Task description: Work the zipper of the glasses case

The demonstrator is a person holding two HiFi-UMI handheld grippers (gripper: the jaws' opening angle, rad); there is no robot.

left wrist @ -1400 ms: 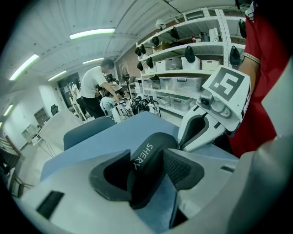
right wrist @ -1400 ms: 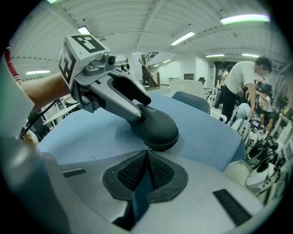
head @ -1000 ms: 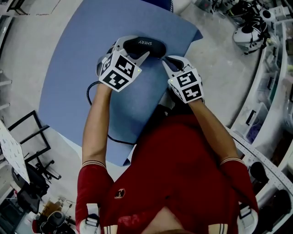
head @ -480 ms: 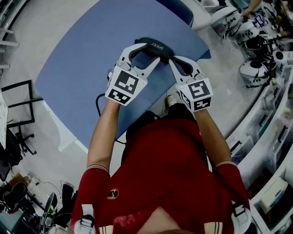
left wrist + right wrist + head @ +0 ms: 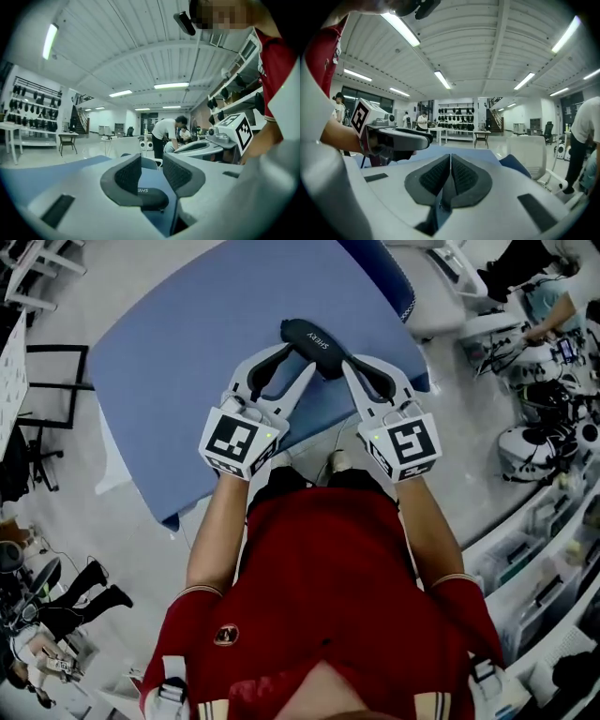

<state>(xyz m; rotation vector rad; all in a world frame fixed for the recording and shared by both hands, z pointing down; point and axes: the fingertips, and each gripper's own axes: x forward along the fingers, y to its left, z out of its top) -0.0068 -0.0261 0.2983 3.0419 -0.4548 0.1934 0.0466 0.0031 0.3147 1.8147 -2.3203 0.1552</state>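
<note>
A black zip glasses case with white lettering hangs in the air above the blue table. My left gripper straddles its left end. In the left gripper view the case sits low between the ribbed pads, whose jaws have just been closing on it. My right gripper meets the case's right end. Its jaws have just been closing and its pads now meet, with a small dark zipper tab low between them. The zipper's track is hidden.
A blue-backed chair stands at the table's far edge and a black frame at its left. Benches with gear and a seated person fill the right side. A white chair stands beyond the table.
Both grippers have risen from the table towards the camera, carrying the case with them. The left gripper has rolled and its jaws have narrowed; the right gripper's jaws have closed.
</note>
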